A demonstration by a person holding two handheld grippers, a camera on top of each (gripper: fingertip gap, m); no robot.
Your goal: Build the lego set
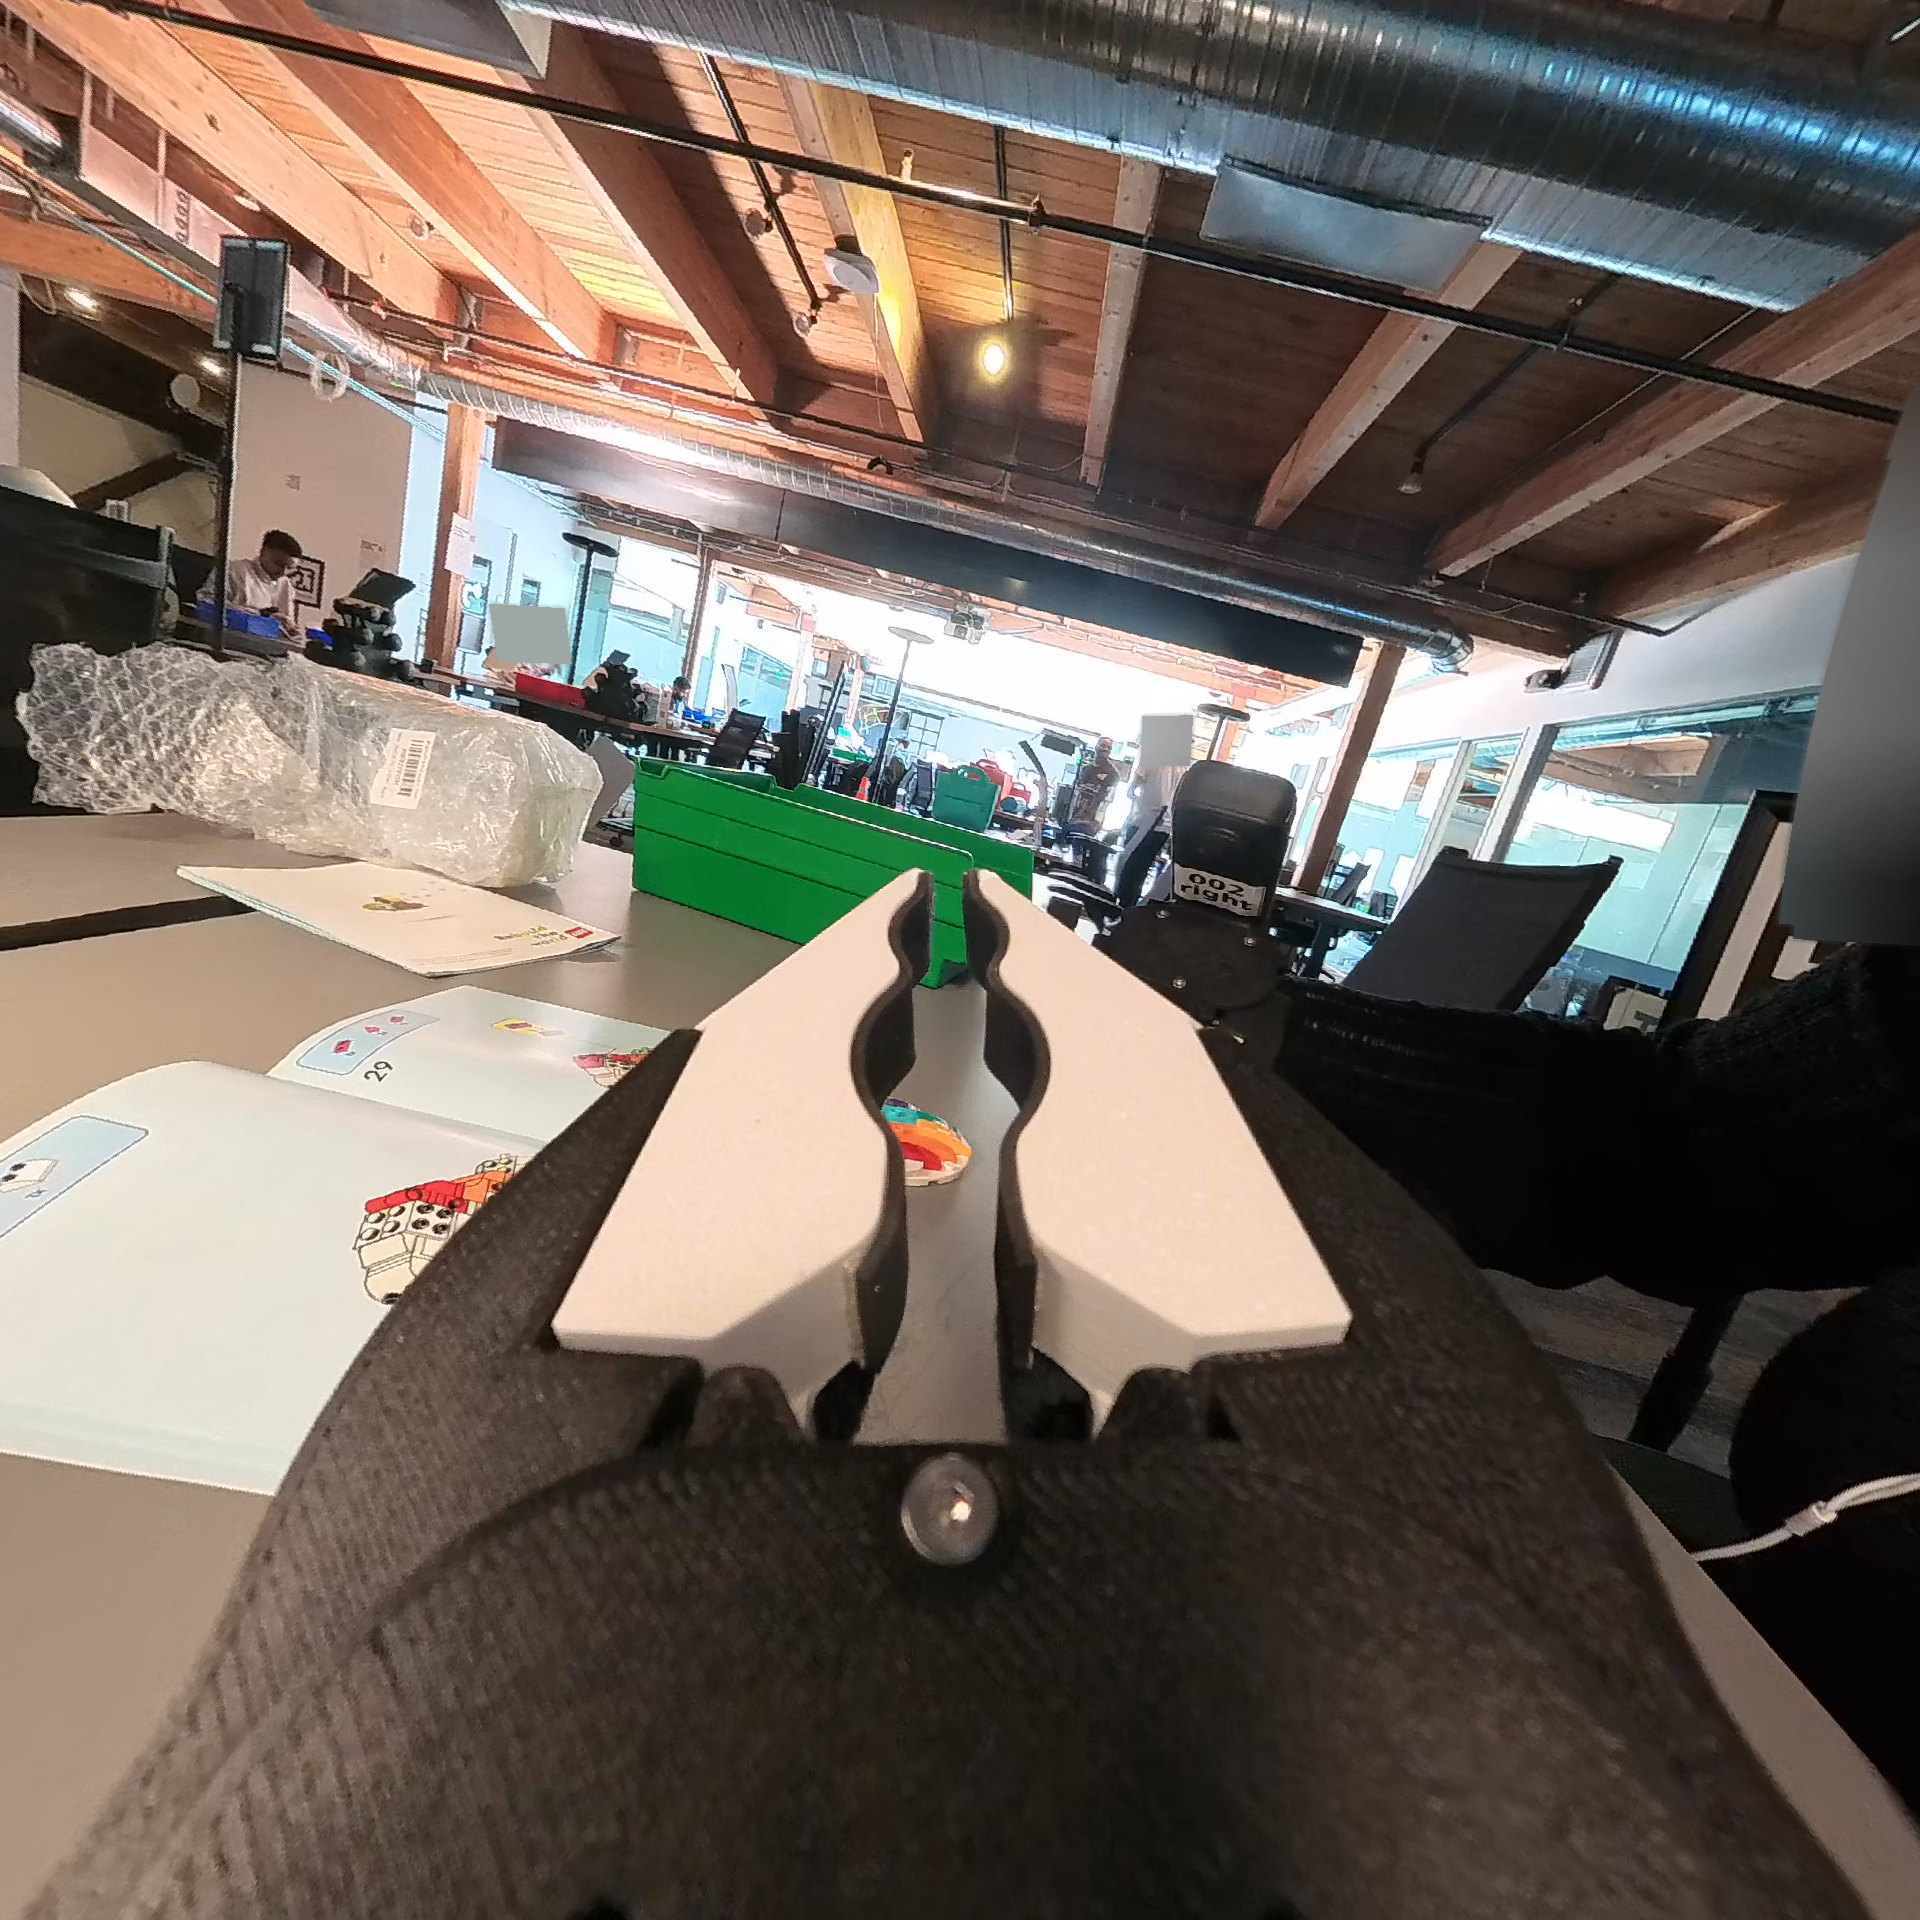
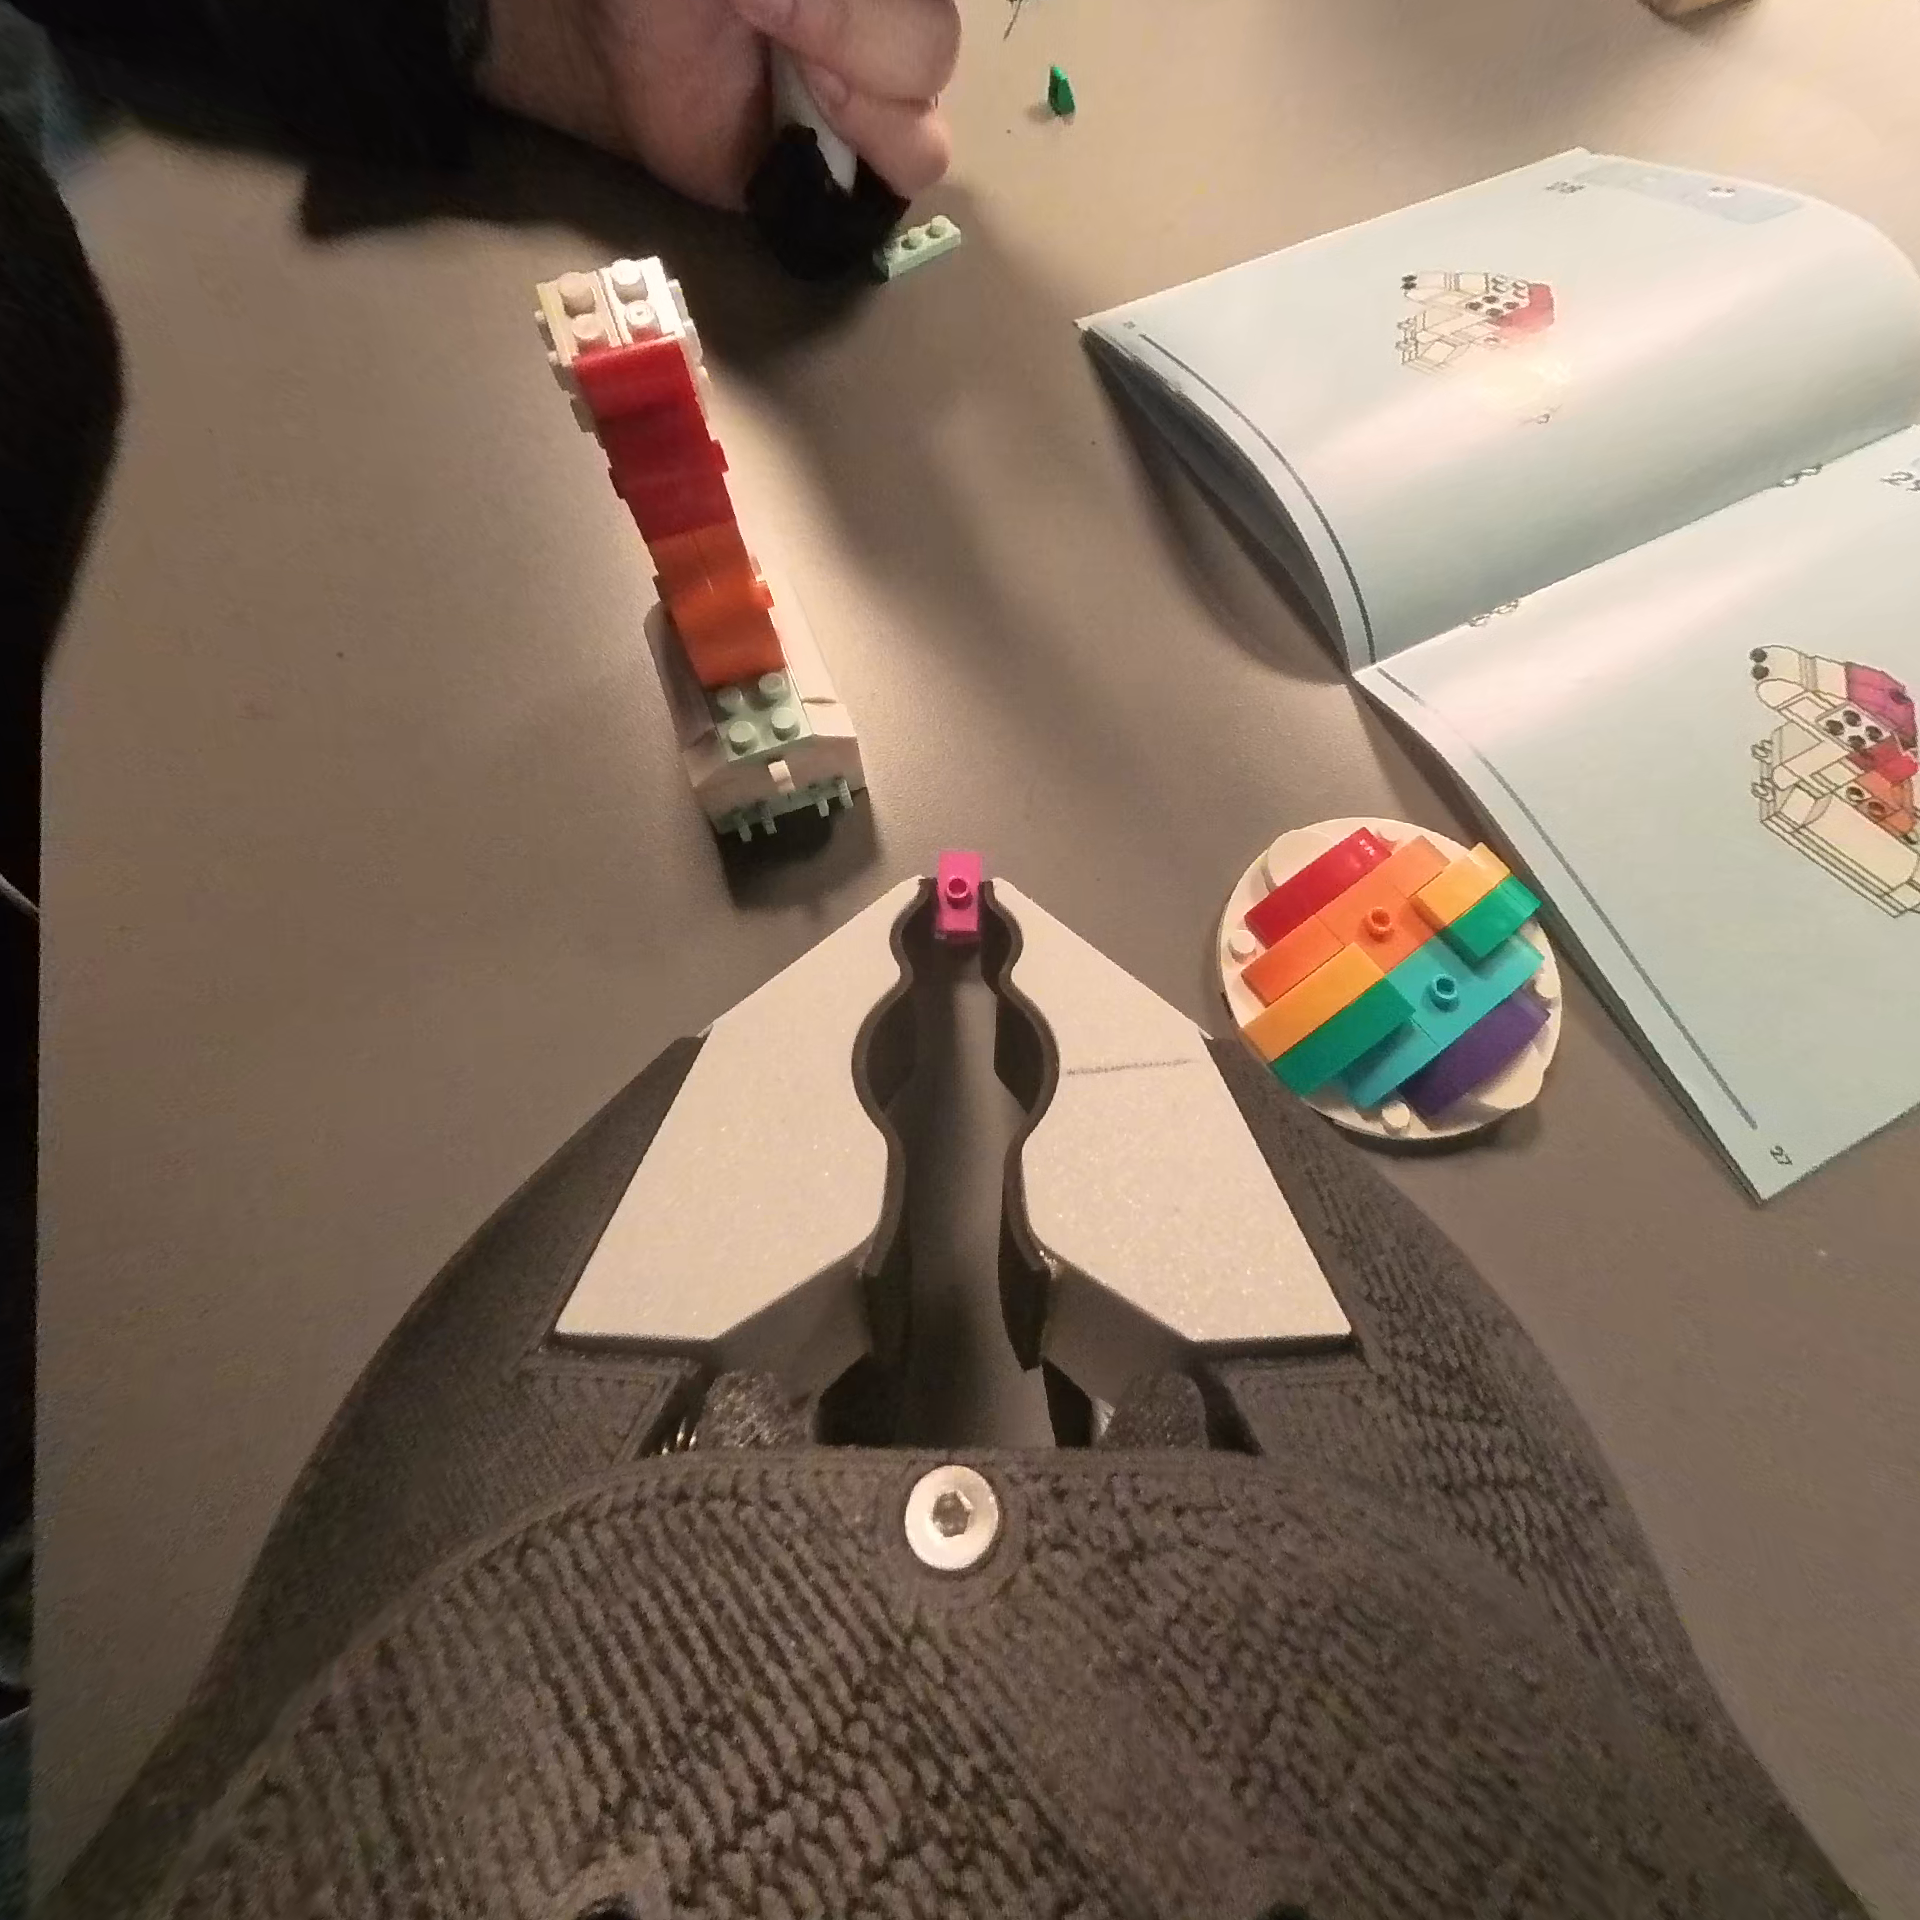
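My right gripper is shut on a small pink brick and holds it just above the grey table. It is a short way in front of the tall white model, which has red and orange tiles and mint studs. A round white disc with rainbow tiles lies to the right; it also shows in the left wrist view. My left gripper is low over the table, its jaws nearly together with nothing between them.
An open instruction booklet lies at the right. A hand holds a black and white handle at the top, beside a mint plate and a small green piece. A green bin, a second booklet and bubble wrap lie beyond. My right fingertips sit around 20 cm from my left ones.
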